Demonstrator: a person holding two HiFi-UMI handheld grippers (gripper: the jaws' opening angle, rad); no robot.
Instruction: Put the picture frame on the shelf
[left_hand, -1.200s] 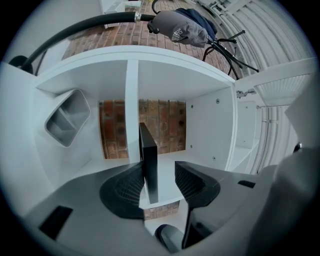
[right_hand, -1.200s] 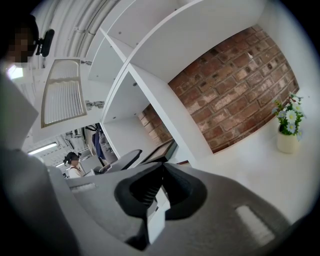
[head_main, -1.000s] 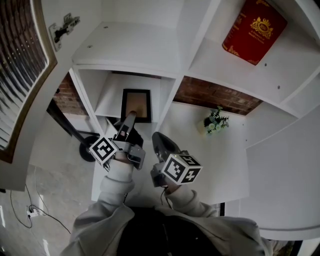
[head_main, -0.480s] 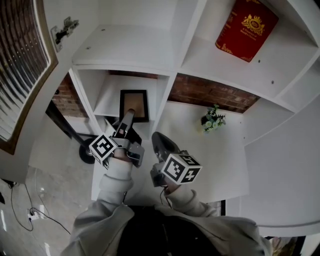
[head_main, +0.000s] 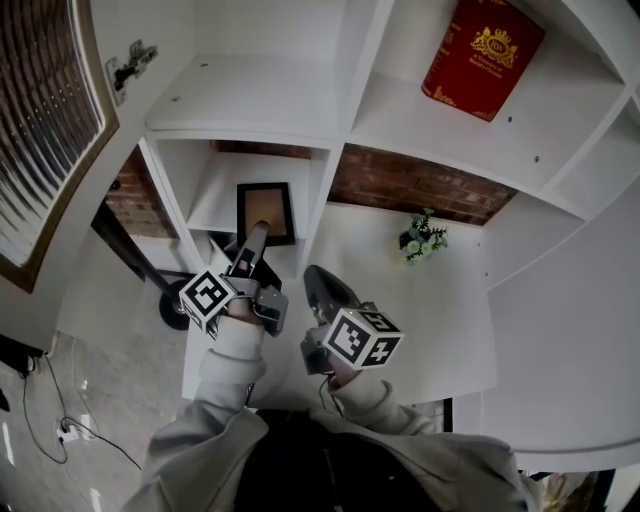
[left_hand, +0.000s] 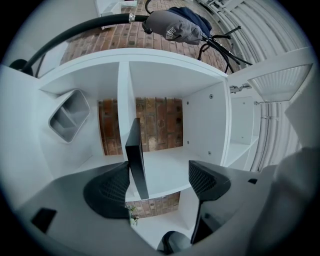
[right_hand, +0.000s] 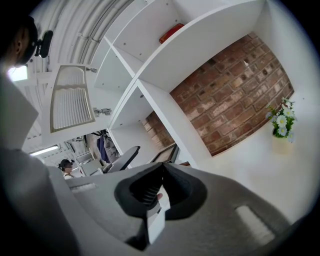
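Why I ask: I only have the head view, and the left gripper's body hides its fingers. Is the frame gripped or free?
Observer: Free. The left gripper has just been opening its fingers. They now stand apart, with the frame standing on edge on the shelf between them, close to one finger.
Operator: And the right gripper?
Observer: Its own view shows the right gripper with its fingers together.
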